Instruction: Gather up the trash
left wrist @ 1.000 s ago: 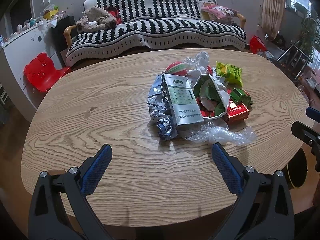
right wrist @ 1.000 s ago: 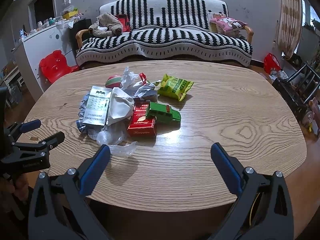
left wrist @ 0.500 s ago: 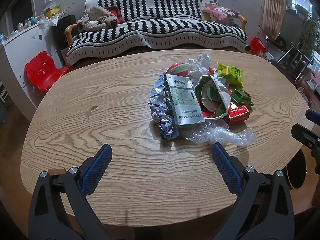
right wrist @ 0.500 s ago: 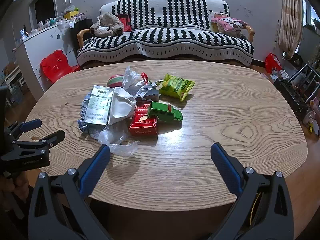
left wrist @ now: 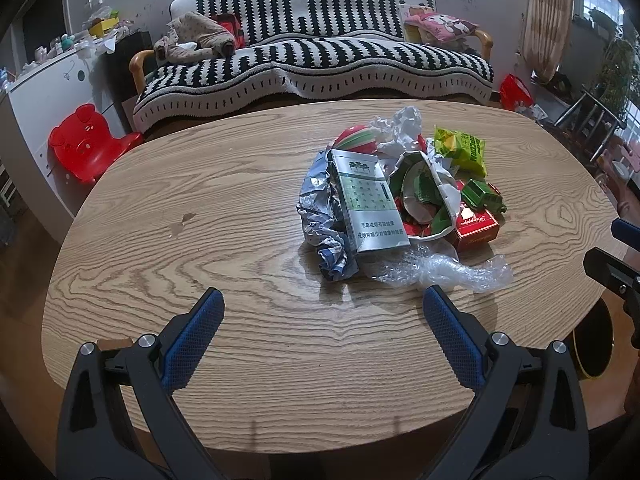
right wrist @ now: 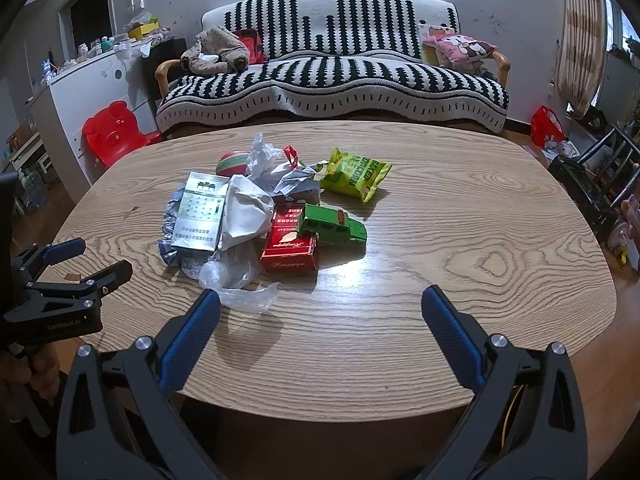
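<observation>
A pile of trash lies mid-table: a silver-green carton (left wrist: 366, 204) (right wrist: 199, 211) on crumpled foil (left wrist: 320, 216), clear plastic wrap (left wrist: 444, 270) (right wrist: 236, 280), a red box (left wrist: 476, 226) (right wrist: 290, 244), a green snack bag (left wrist: 462, 150) (right wrist: 354, 174), white crumpled paper (right wrist: 244, 212), a green toy car (right wrist: 332, 228) and a striped ball (left wrist: 356, 140). My left gripper (left wrist: 322, 304) is open and empty above the near table, short of the pile. My right gripper (right wrist: 320, 304) is open and empty, with its left finger (right wrist: 192, 330) near the plastic wrap.
The oval wooden table (left wrist: 200, 240) stands before a striped sofa (left wrist: 312, 68). A red child's chair (left wrist: 86, 144) and white cabinet (left wrist: 36, 100) stand at left. A dark round bin (left wrist: 592, 344) sits below the table's right edge. The left gripper shows in the right wrist view (right wrist: 76, 264).
Both grippers have drifted slightly toward the pile. Both stay open and nothing has been grasped.
</observation>
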`<control>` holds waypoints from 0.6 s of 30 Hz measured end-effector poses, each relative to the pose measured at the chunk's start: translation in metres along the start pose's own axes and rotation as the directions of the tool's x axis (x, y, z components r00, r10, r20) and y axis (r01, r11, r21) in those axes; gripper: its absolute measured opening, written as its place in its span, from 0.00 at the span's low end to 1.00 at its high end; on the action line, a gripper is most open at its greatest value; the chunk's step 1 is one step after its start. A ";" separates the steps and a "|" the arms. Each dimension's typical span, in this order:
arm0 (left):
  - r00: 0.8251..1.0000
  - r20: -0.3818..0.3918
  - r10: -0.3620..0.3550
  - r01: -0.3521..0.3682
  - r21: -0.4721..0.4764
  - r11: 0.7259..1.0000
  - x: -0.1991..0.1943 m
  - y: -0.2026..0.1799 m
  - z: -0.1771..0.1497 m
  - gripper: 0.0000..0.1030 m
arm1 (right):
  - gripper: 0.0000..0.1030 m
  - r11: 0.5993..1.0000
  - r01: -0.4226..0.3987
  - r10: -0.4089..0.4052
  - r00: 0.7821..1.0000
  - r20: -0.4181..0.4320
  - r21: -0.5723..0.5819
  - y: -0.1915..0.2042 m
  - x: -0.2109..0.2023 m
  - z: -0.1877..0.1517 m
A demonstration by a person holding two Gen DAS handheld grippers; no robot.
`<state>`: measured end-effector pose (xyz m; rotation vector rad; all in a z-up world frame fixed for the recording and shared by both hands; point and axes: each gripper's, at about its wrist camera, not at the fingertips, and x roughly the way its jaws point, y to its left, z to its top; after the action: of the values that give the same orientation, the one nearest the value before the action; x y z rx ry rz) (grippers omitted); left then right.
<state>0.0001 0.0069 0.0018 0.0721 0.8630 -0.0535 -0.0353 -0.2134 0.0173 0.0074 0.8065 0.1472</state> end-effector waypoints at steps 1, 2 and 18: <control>1.000 0.000 0.000 0.000 0.001 1.000 0.000 0.000 0.000 0.94 | 0.95 1.000 -0.001 0.001 1.000 -0.001 -0.002 0.000 0.000 0.000; 1.000 0.000 0.000 0.000 0.001 1.000 0.000 0.000 0.000 0.94 | 0.95 1.000 0.000 0.000 1.000 -0.001 -0.002 0.001 0.000 0.000; 1.000 0.001 0.002 -0.002 0.002 1.000 0.000 0.000 0.000 0.94 | 0.95 1.000 -0.003 0.003 1.000 0.000 -0.004 0.001 -0.001 0.000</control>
<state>-0.0001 0.0066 0.0017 0.0750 0.8621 -0.0531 -0.0360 -0.2128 0.0183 0.0052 0.8065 0.1514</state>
